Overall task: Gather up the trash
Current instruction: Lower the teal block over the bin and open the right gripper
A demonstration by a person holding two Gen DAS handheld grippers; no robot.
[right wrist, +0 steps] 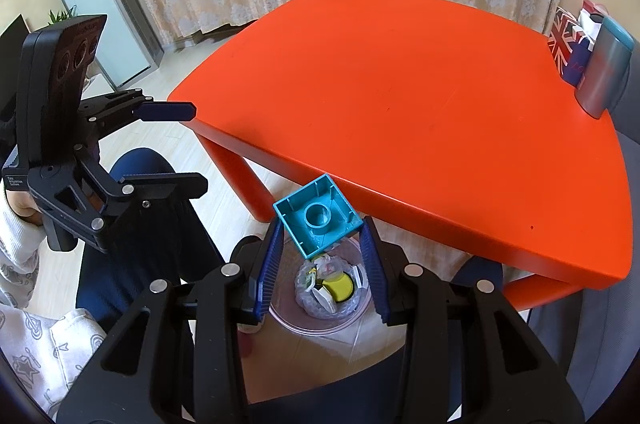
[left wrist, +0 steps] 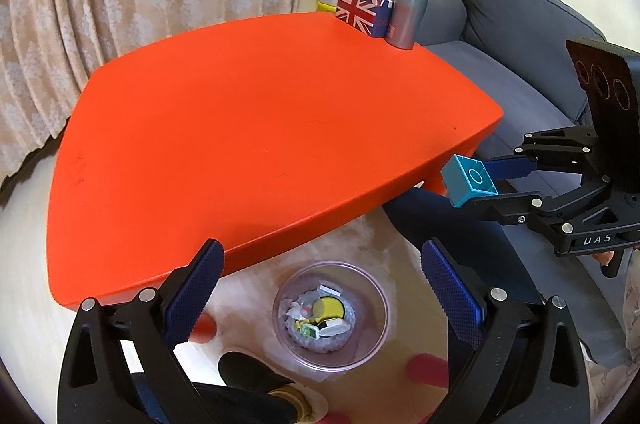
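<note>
Our left gripper (left wrist: pixel 322 266) hangs with jaws wide apart and nothing between them, over the clear bin (left wrist: pixel 331 314) on the floor beside the orange desk (left wrist: pixel 260 112). To its right, our right gripper (right wrist: pixel 324 244) is clamped on the teal block (right wrist: pixel 318 220), above the bin. We should centre it over the bin's mouth before letting go.

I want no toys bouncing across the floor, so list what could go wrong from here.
1. The right tool pinches the block only at its lower corners, tilted; it may slip out early.
2. The block hangs over the far rim of the bin, close under the table edge. Dropped from here, it may clip the rim and bounce out.
3. The bin already holds a pile of trash, so the block may glance off it.
</note>
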